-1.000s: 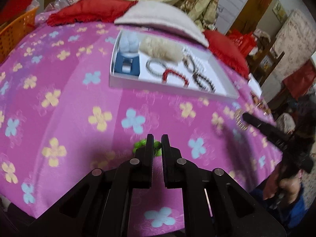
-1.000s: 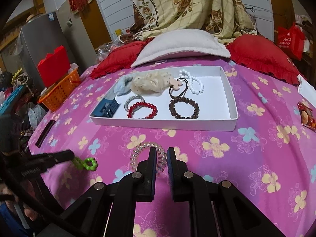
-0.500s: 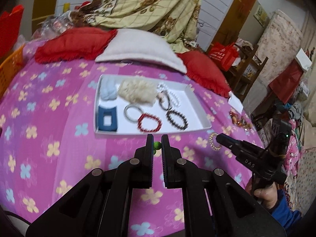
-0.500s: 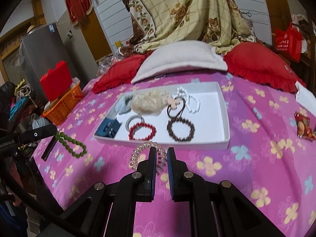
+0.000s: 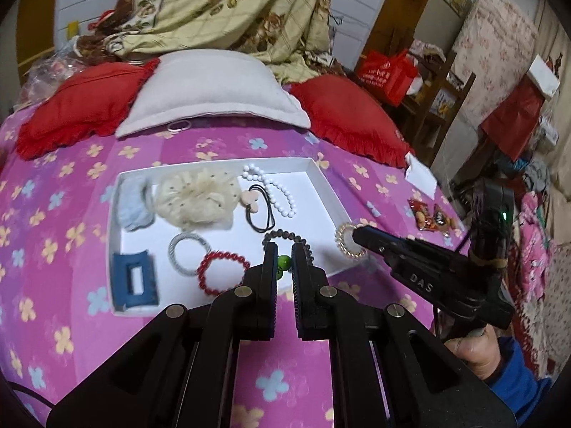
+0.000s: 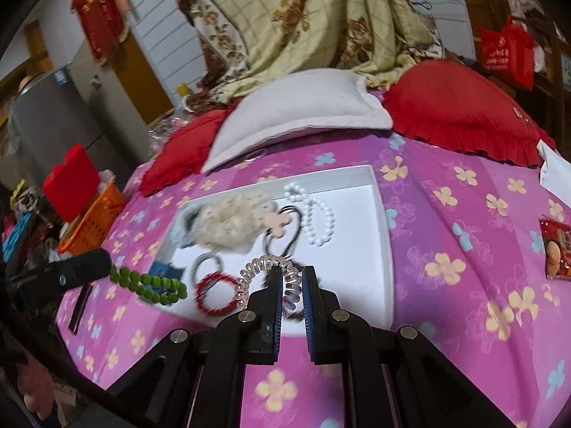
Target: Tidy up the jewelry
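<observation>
A white tray on the pink flowered bedspread holds a cream scrunchie, white bead string, black hair tie, dark bead bracelet, red bead bracelet, silver ring tie and blue clip. My left gripper is shut on a green bead bracelet, hanging over the tray's near edge; it also shows in the right wrist view. My right gripper is shut on a clear spiral hair tie, held over the tray; it also shows in the left wrist view.
A white pillow and two red cushions lie behind the tray. Snack packets and a white paper lie right of it. An orange basket stands at the bed's left edge.
Both grippers have moved forward and up over the tray, carrying the green bracelet and the spiral tie with them. The tray's contents have not moved.
</observation>
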Demonstrator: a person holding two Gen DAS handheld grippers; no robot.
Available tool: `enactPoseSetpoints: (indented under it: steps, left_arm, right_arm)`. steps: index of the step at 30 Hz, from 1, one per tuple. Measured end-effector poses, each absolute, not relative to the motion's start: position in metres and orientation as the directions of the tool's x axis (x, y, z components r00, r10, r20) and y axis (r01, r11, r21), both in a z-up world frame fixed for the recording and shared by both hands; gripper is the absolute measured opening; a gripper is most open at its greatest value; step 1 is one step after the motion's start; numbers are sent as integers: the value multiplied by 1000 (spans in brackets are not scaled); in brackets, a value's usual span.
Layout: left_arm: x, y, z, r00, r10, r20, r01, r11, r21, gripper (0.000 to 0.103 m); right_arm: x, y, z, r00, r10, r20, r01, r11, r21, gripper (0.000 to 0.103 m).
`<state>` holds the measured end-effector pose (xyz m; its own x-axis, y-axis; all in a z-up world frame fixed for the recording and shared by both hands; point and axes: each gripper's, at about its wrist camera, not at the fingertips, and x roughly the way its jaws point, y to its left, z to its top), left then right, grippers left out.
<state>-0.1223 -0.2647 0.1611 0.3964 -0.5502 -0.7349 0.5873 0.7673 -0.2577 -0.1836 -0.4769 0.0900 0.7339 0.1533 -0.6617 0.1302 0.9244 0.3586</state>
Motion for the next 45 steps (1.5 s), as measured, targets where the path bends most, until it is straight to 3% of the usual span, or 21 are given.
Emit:
enactPoseSetpoints:
  steps: [11,23,25,27,39,41,45]
  left_arm:
    - [-65,-320,112,392,-437,-810,580,801,-152,6]
    - [-34,-320,70,354,-393,-849,531,831,-163,7]
    - [-35,-317,72,347,-406,-846,527,830,-182,8]
    - [-38,-314,75,345,-418,-840,524,829,-197,9]
    - [-82,-274,119,453,-435,-779,496,848,-185,24]
    - [-100,-262,129,507,-417,-754,485,862,-150,38]
    - [-132,-242,141,598,-375,-708,454,887,-86,52]
  right_arm:
    - [-134,-507,49,675,136,-725,203,911,360,10]
    - [-119,-499,38,658,94,-747,177,945,275,10]
    - [-119,-497,39,660,82,-747,176,950,260,20]
    - [-122,-496,42,671,71,-738,175,952,250,40]
    - [-170,-496,71,723,51,-689,200,939,279,45]
    - [-188,-495,76,734,47,-677,209,933,292,45]
    - [-221,-488,80,752,31,-659,238,919,315,48]
